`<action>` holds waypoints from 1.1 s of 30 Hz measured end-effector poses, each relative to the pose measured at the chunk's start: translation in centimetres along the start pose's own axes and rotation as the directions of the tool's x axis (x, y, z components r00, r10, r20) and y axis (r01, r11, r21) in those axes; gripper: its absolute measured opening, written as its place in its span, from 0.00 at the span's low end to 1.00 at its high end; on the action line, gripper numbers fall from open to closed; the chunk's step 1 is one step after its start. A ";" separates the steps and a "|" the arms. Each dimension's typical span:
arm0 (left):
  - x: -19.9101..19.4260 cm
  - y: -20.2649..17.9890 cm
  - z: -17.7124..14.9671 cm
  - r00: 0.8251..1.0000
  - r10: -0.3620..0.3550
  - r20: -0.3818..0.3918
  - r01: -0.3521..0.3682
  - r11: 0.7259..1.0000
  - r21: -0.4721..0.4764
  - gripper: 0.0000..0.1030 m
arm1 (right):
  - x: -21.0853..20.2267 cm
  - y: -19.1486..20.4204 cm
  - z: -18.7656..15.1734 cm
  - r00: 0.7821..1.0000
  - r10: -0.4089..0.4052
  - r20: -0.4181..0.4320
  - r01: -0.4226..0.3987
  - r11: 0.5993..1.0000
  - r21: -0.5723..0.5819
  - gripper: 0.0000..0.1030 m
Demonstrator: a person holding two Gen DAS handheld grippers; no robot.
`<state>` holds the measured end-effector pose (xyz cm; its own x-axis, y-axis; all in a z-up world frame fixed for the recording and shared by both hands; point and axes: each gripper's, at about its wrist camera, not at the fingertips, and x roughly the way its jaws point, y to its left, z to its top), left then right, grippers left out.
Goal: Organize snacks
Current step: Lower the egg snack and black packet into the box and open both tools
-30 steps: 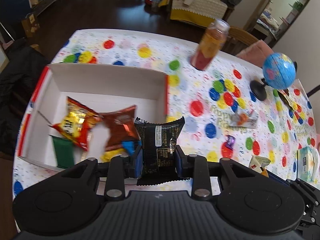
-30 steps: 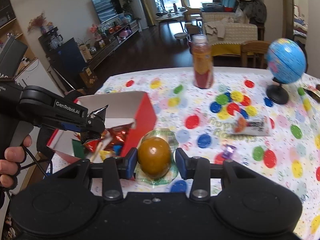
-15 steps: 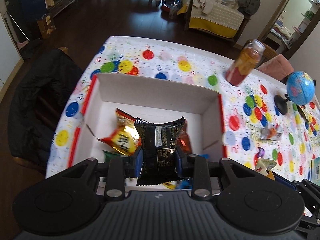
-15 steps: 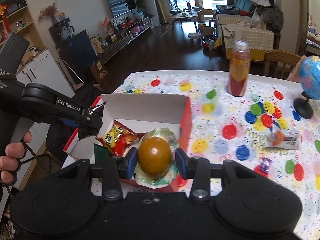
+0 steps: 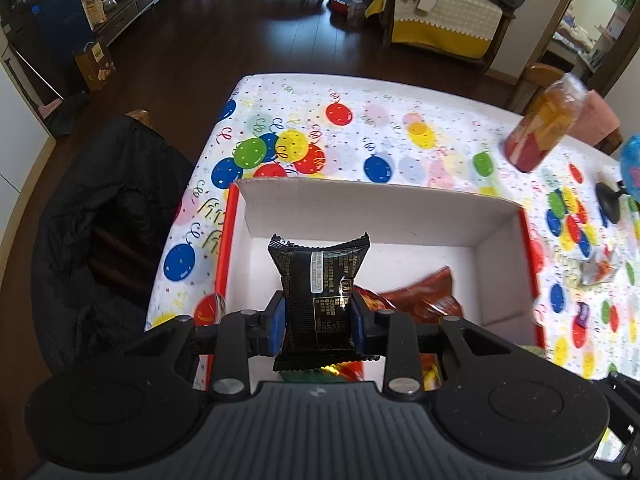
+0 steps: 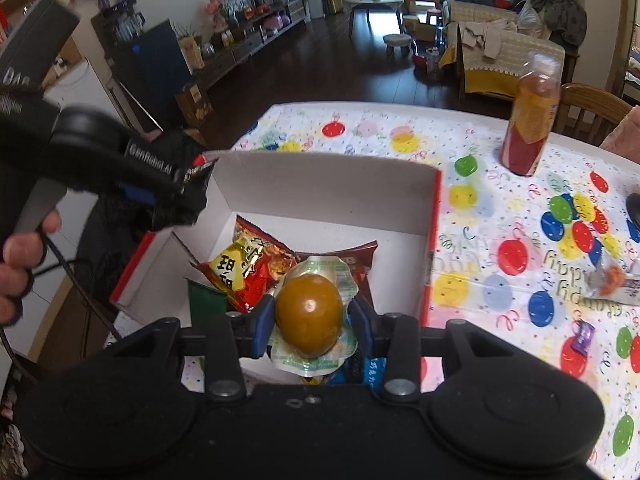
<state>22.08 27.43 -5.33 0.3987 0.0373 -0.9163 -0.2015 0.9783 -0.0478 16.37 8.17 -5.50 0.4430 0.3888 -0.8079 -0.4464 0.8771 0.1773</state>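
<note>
Firmly clamped between left gripper (image 5: 318, 322) fingers: black snack packet (image 5: 319, 288), above white box (image 5: 360, 210). Clamped likewise in right gripper (image 6: 310, 326): brown packaged egg (image 6: 309, 314). Balloon-print surface (image 5: 360, 132); bottle (image 6: 530, 120) at two o'clock.

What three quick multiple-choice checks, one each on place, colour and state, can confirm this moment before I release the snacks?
1. Where is the bottle?
A. in the box
B. standing on the tablecloth outside the box
C. in a claw

2. What colour is the packet in the left claw?
A. black
B. yellow
C. white

3. What state is the right claw in?
A. open and empty
B. shut with nothing in it
C. shut on the wrapped brown egg

Answers: 1 B, it stands upright on the balloon-print tablecloth beyond the box. 2 A, the wrapper is black with small print. 3 C, both pads press on the egg's sides above the box.
</note>
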 end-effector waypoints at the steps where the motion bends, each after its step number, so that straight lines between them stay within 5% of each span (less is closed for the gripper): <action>1: 0.6 0.1 0.4 1.000 0.008 -0.009 -0.008 1.000 0.002 0.30 | 0.7 0.2 0.1 1.000 -0.006 -0.011 0.006 1.000 -0.002 0.38; 14: 6.4 -0.6 0.7 0.994 0.023 -0.105 -0.014 0.996 0.085 0.30 | 6.9 1.8 0.0 0.991 -0.013 -0.136 0.007 0.999 -0.043 0.39; 29: 6.6 -0.7 -0.8 0.995 0.049 -0.087 -0.039 0.993 0.108 0.30 | 8.4 3.0 -0.6 0.984 -0.037 -0.173 0.023 0.996 -0.083 0.41; 33: 6.4 -0.7 -1.0 0.994 0.054 -0.095 -0.044 0.993 0.107 0.40 | 8.1 2.6 -0.7 0.984 -0.031 -0.174 0.022 0.998 -0.053 0.48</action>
<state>23.84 26.73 -11.53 0.3004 0.0704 -0.9512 -0.1214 0.9920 0.0350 18.24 13.39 -12.02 0.3147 0.3065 -0.8983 -0.4770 0.8693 0.1295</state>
